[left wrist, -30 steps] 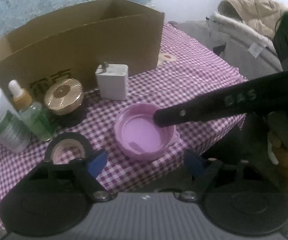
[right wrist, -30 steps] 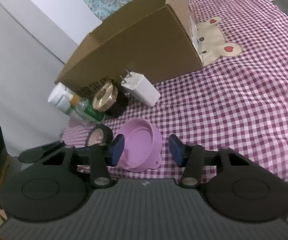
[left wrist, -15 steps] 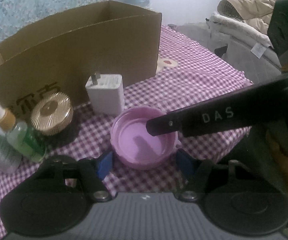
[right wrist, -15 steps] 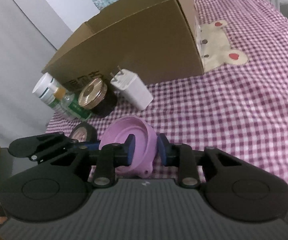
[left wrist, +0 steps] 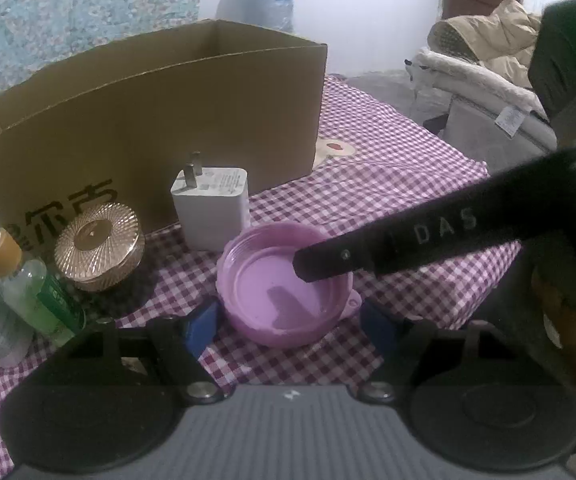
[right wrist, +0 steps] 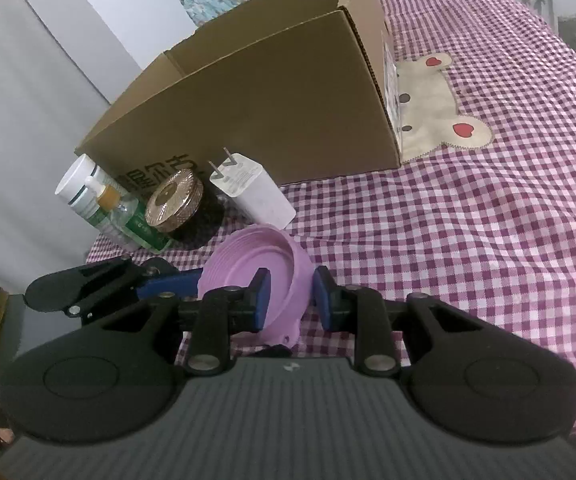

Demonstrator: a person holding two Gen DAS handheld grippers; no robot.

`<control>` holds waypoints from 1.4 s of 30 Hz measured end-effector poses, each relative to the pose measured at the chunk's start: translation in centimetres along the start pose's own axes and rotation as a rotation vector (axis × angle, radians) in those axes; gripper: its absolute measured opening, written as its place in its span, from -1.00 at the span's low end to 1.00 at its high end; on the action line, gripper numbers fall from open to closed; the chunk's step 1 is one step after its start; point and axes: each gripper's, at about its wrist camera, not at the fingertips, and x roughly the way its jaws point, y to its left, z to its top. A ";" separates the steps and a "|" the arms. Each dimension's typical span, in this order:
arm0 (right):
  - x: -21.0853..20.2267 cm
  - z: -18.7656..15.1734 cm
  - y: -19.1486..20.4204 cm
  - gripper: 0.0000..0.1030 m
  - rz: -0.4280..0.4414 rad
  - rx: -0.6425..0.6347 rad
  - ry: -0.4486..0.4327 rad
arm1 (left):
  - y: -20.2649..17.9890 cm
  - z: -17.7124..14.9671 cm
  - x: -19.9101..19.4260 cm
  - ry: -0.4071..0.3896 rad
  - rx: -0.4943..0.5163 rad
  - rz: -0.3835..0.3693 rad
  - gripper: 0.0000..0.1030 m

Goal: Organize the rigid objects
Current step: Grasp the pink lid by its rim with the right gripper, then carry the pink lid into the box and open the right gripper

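A shallow pink lid (left wrist: 272,292) lies open side up on the checked cloth near the front edge. My right gripper (right wrist: 292,296) is shut on the right wall of the pink lid (right wrist: 248,264), one pad inside and one outside. In the left wrist view its black finger (left wrist: 368,256) reaches in over the rim. My left gripper (left wrist: 288,320) straddles the lid's near side. Its jaws are opening, and the blue pads stand apart from the lid. A blue fingertip (right wrist: 168,282) of the left gripper shows at the lid's left.
An open cardboard box (left wrist: 148,120) stands behind. In front of it are a white charger (left wrist: 212,204), a gold-lidded jar (left wrist: 96,246), a dropper bottle (left wrist: 28,284) and a white bottle (right wrist: 80,184). The purple checked cloth (right wrist: 468,240) stretches to the right, with a bear patch (right wrist: 432,108).
My right gripper has shut on the lid's wall. My left gripper has moved in to flank the lid, narrowed, then widened a little. The lid is now tipped slightly.
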 end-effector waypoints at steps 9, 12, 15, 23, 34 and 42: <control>0.3 0.1 0.3 -0.53 -0.039 -0.032 -0.006 | -0.4 0.1 0.3 -0.006 0.035 0.034 0.33; 0.2 0.1 0.7 -0.55 -0.063 -0.050 -0.003 | -0.2 0.2 0.1 -0.009 0.021 0.032 0.28; -0.2 0.2 1.1 -0.56 -0.070 -0.052 -0.005 | -0.1 0.1 -0.5 -0.023 0.020 0.034 0.25; -4.1 1.7 4.8 -0.56 -0.087 -0.134 -0.093 | 0.6 2.3 -5.7 -0.149 0.024 0.049 0.25; -3.1 12.1 13.1 -0.51 0.035 -0.304 -0.143 | 9.0 10.3 -10.5 -0.202 -0.017 0.157 0.24; 7.1 20.6 14.9 -0.50 0.112 -0.201 0.106 | 16.7 13.9 -5.5 0.023 -0.056 0.153 0.25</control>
